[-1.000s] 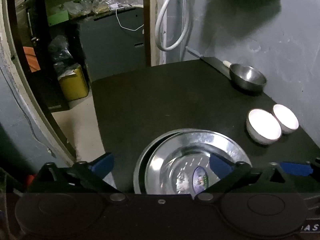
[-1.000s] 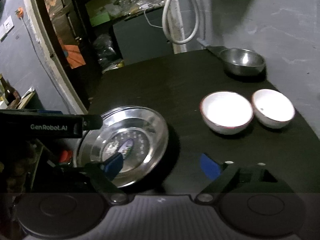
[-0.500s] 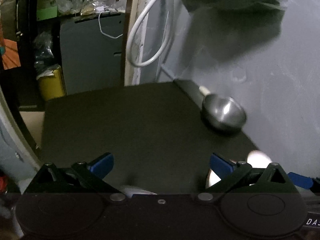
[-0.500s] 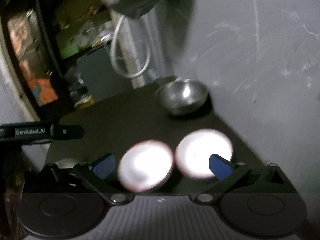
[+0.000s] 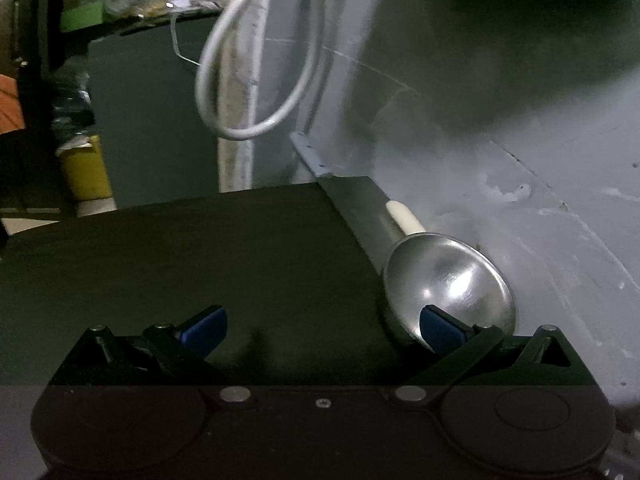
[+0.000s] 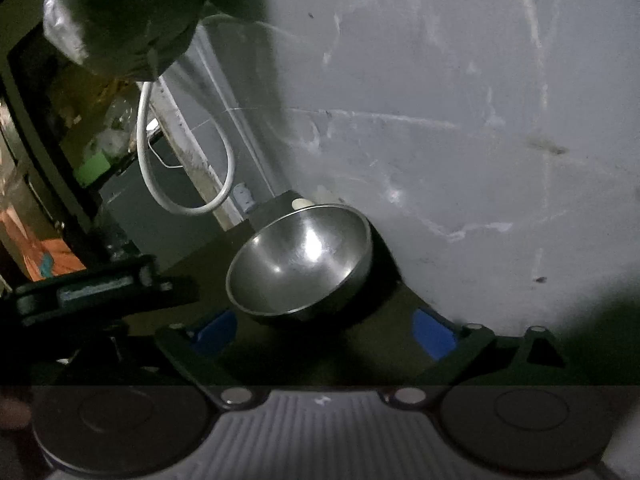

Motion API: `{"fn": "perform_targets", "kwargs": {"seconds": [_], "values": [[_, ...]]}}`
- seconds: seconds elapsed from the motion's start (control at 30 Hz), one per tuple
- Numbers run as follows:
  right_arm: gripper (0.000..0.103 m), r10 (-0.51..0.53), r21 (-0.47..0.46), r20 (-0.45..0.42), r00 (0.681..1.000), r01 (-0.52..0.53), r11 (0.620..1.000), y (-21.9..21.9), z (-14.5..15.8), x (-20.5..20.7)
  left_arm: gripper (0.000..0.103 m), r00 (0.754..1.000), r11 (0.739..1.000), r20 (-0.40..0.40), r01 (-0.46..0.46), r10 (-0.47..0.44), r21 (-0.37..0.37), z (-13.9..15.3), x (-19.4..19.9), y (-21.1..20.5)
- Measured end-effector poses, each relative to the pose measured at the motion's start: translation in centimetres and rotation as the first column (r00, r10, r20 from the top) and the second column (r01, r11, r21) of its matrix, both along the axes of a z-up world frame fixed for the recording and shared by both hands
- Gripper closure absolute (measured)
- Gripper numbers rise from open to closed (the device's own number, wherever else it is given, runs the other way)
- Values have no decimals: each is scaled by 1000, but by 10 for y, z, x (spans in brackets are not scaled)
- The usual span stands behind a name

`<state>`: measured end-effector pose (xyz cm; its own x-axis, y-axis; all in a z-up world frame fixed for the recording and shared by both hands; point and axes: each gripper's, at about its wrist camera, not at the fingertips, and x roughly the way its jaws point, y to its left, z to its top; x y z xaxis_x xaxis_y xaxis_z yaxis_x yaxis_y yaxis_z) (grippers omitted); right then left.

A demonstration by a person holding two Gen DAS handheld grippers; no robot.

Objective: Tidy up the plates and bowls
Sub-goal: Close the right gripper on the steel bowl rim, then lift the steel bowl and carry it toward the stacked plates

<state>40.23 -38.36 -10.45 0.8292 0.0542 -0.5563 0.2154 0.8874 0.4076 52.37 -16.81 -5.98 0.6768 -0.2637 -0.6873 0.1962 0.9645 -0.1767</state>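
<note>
Steel bowl [image 6: 300,260], round and shiny, sits empty at the far corner of the dark bench [image 5: 200,260], close against the grey wall [image 6: 460,120]. Right gripper [image 6: 324,332] faces it with jaws wide, just narrowing, nothing between them; left gripper [image 5: 320,326] is also spread and empty. Best to straddle the near rim, one finger inside, and close gently so the slick metal does not skid toward the wall.
</note>
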Motion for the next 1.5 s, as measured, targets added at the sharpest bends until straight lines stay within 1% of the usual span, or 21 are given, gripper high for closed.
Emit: {"fn": "perform_targets", "kwargs": {"seconds": [0.07, 0.23, 0.3, 0.37, 0.43, 0.47, 0.5, 0.53, 0.57, 0.6, 0.63, 0.7, 0.73, 0.77, 0.8, 0.83, 0.97, 1.1, 1.2, 1.37, 1.5], "values": [[17, -15, 8, -4, 1000, 16, 1000, -1, -5, 8, 1, 1000, 1000, -17, 6, -6, -5, -7, 12, -7], [21, -25, 10, -4, 1000, 25, 1000, -5, -9, 19, 1, 997, 999, -71, -20, 18, -33, -20, 33, -22], [22, -23, 18, -5, 1000, 23, 1000, -8, -10, 20, 1, 997, 999, -76, -21, 19, -26, -23, 37, -27], [26, -19, 26, -11, 1000, 20, 999, -10, -13, 23, 4, 997, 1000, -80, -16, 15, -13, -26, 38, -31], [30, -14, 27, -18, 1000, 14, 1000, -10, -16, 26, 13, 996, 1000, -89, -1, 1, -4, -30, 42, -35], [33, -10, 32, -19, 1000, 11, 999, -11, -17, 26, 15, 996, 1000, -93, 3, -3, 0, -32, 43, -36], [34, -6, 40, -16, 1000, 6, 999, -11, -18, 27, 20, 995, 1000, -97, 6, -6, -1, -34, 44, -37], [38, -1, 48, -12, 1000, 2, 999, -12, -18, 27, 27, 995, 1000, -101, 10, -11, -7, -35, 44, -36], [43, 5, 51, -8, 1000, -5, 999, -12, -19, 28, 31, 994, 1000, -106, 15, -16, -12, -36, 44, -37], [46, 12, 51, -7, 1000, -12, 999, -12, -19, 28, 41, 994, 1000, -109, 20, -22, -16, -37, 45, -37], [47, 19, 54, -6, 1000, -19, 998, -12, -19, 29, 53, 993, 1000, -111, 23, -26, -20, -38, 46, -37], [51, 36, 67, -11, 999, -35, 997, -13, -19, 29, 62, 993, 998, -113, 43, -46, -35, -39, 46, -38], [51, 41, 69, -15, 999, -40, 997, -13, -18, 30, 66, 992, 998, -109, 54, -58, -40, -40, 46, -38], [53, 47, 74, -16, 999, -46, 996, -14, -17, 30, 69, 993, 997, -97, 67, -70, -43, -40, 45, -39], [54, 55, 83, -16, 998, -54, 995, -15, -17, 30, 76, 993, 996, -86, 79, -83, -41, -40, 43, -39], [58, 64, 89, -16, 998, -63, 994, -16, -17, 31, 87, 993, 995, -77, 91, -94, -38, -39, 41, -40], [58, 85, 85, -9, 996, -84, 993, -13, -13, 26, 85, 993, 994, -48, 108, -109, -9, -34, 29, -39], [59, 109, 68, 25, 994, -111, 991, -6, -3, 13, 85, 992, 992, 9, 124, -124, -5, -20, 11, -29], [59, 136, 62, 63, 989, -140, 988, 1, 9, -4, 85, 993, 993, 36, 116, -116, -16, -6, -7, -17], [59, 204, 41, 98, 974, -208, 977, 20, 29, -45, 85, 991, 994, 94, 102, -98, -32, 21, -55, 12], [59, 259, 17, 101, 961, -262, 965, 36, 42, -86, 85, 992, 995, 98, 83, -77, -59, 32, -101, 40]]}}
